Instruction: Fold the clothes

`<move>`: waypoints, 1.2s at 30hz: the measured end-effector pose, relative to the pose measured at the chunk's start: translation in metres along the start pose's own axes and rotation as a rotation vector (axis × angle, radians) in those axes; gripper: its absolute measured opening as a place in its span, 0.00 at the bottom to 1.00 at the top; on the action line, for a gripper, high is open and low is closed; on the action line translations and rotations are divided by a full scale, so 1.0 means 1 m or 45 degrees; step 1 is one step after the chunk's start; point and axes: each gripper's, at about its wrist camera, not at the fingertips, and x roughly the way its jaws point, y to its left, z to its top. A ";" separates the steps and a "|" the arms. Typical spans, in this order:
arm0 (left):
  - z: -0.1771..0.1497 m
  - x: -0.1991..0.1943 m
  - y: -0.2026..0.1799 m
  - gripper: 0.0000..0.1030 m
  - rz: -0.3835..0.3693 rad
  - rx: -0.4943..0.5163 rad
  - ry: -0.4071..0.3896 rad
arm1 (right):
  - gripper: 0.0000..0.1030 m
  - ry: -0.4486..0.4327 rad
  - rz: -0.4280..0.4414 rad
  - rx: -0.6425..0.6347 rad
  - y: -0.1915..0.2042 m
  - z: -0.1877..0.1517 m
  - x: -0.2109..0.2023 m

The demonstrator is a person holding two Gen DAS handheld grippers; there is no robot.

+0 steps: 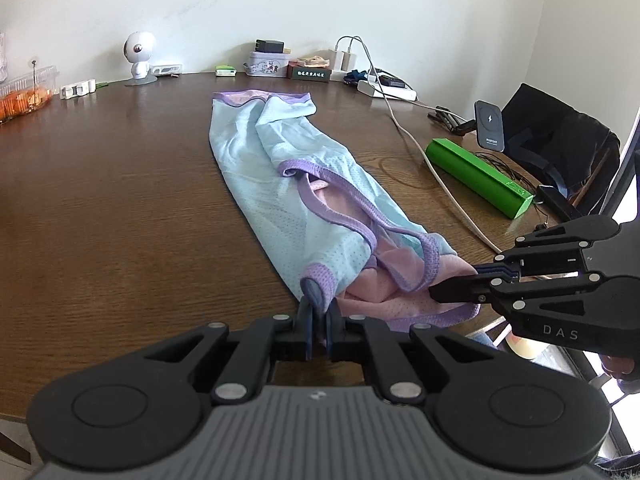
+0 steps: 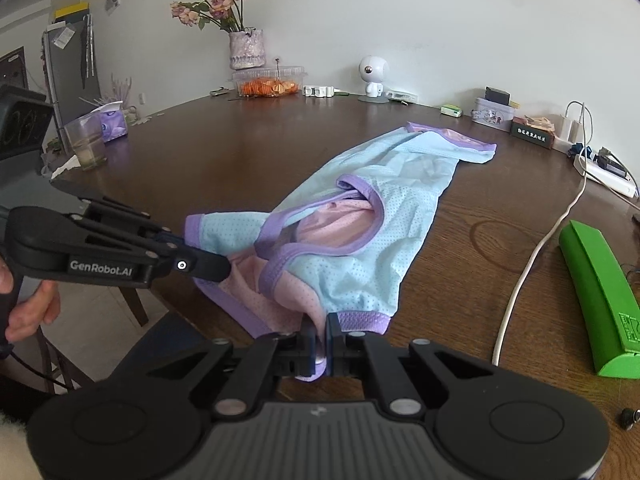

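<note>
The top (image 1: 280, 184), pale blue mesh with purple trim and a pink inner layer, lay lengthwise on the bench (image 1: 100, 184), stretching away from both tongs toward the wall. Its near end sat at the bench edge, right at the tips.

The left tongs (image 1: 319, 322) were clamped together on a purple-trimmed shoulder corner of the top. The right tongs (image 2: 320, 340) were likewise clamped on the neighbouring corner, pinching the pink layer and purple hem. In each wrist view the other tongs showed from the side, biting into the same near end, so the two grips sat close together with slack cloth bunched between them.

The step in hand looked like carrying the near end over to make a fold. To do it well, I judged the two grips should first draw apart until the edge between them ran taut, since the pink lining was rumpled there and would crease otherwise. Both should lift level and travel together away along the garment, keeping the far hem anchored on the bench. The strap loops lay loose ahead of the tips and could drag or flip. A white cable (image 2: 532, 256) and green box (image 2: 600, 300) lay off to the right of the right tongs, worth avoiding
</note>
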 end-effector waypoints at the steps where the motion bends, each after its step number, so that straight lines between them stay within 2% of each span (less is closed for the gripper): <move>1: -0.001 -0.001 0.000 0.05 0.001 0.001 -0.003 | 0.03 -0.004 -0.001 0.004 0.002 -0.001 -0.003; 5: -0.001 -0.007 0.002 0.06 -0.007 0.000 -0.017 | 0.03 -0.026 -0.003 -0.001 0.013 -0.004 -0.014; 6: -0.001 -0.012 0.001 0.18 -0.033 0.011 -0.033 | 0.04 -0.050 -0.018 0.006 0.013 -0.003 -0.017; 7: -0.002 -0.017 0.000 0.34 -0.061 0.026 -0.054 | 0.15 -0.076 -0.034 0.013 0.013 -0.002 -0.020; 8: -0.003 -0.024 -0.001 0.87 -0.053 0.034 -0.101 | 0.68 -0.126 -0.034 -0.001 0.014 -0.002 -0.027; 9: -0.005 -0.034 -0.003 1.00 -0.001 0.034 -0.182 | 1.00 -0.179 -0.032 -0.017 0.014 -0.001 -0.033; 11: -0.005 -0.051 -0.005 1.00 0.052 0.063 -0.299 | 1.00 -0.255 0.014 -0.026 0.011 0.003 -0.041; 12: -0.003 -0.055 -0.005 1.00 0.034 0.080 -0.293 | 1.00 -0.292 0.038 -0.029 0.009 0.005 -0.045; 14: 0.000 -0.057 -0.004 1.00 0.016 0.083 -0.292 | 1.00 -0.335 0.006 -0.012 0.003 0.009 -0.045; 18: 0.006 -0.057 0.000 1.00 0.019 0.131 -0.293 | 1.00 -0.311 -0.107 -0.096 -0.006 0.010 -0.025; 21: 0.028 -0.052 0.009 1.00 0.036 0.173 -0.296 | 1.00 -0.305 -0.144 -0.113 -0.024 0.024 -0.022; 24: 0.069 -0.039 0.027 1.00 0.108 0.182 -0.297 | 1.00 -0.308 -0.165 -0.092 -0.049 0.047 -0.018; 27: 0.123 -0.009 0.053 1.00 0.147 0.117 -0.283 | 1.00 -0.328 -0.153 0.012 -0.088 0.093 -0.013; 29: 0.158 0.026 0.069 1.00 0.135 0.044 -0.226 | 1.00 -0.341 -0.145 0.081 -0.114 0.123 -0.010; 32: 0.206 0.083 0.088 1.00 0.139 -0.042 -0.112 | 1.00 -0.249 -0.140 0.200 -0.141 0.170 0.000; 36: 0.252 0.156 0.116 1.00 0.204 -0.186 0.003 | 1.00 -0.138 -0.144 0.364 -0.192 0.221 0.062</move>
